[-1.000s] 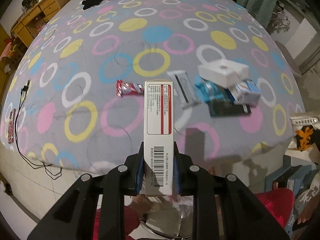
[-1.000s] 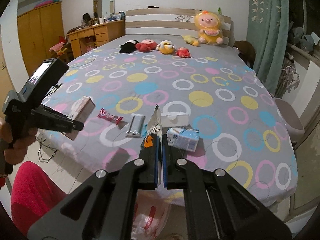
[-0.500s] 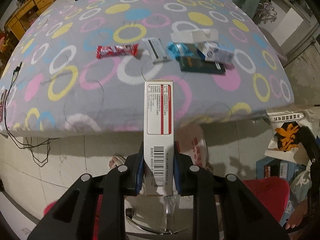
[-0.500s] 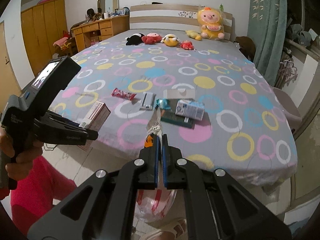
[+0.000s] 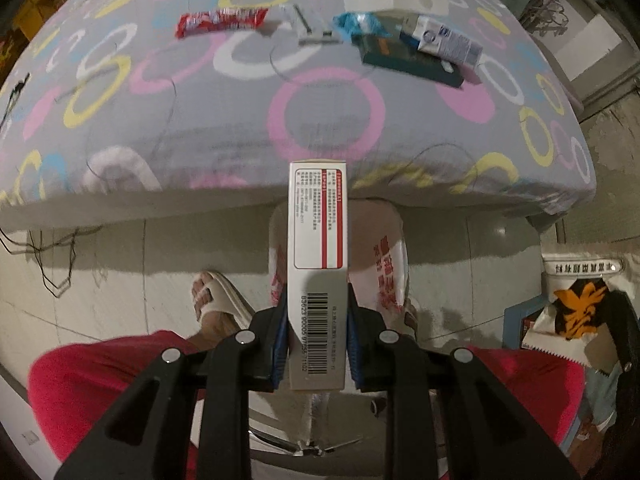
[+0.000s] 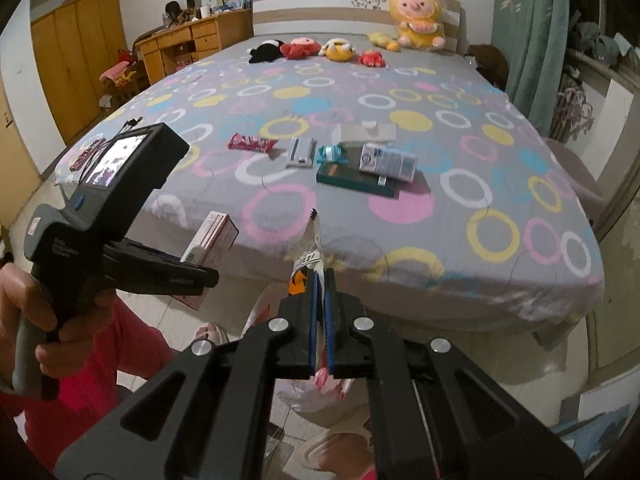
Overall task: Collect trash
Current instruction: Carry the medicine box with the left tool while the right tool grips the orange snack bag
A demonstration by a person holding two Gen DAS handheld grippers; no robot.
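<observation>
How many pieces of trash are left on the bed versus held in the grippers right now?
On the bed: 6 (red candy wrapper, grey packet, blue wrapper, white box, dark green box, blue-and-white carton)
Held: 2 (white-and-red box, snack wrapper)
Total: 8

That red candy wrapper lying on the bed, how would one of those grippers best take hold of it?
The red candy wrapper lies flat on the grey ringed bedsheet, long and thin, apart from the other litter. I would come from above, jaws straddling its narrow width near the middle, and pinch there. Its crimped ends look flimsier, so a grip there would probably let it dangle.
</observation>
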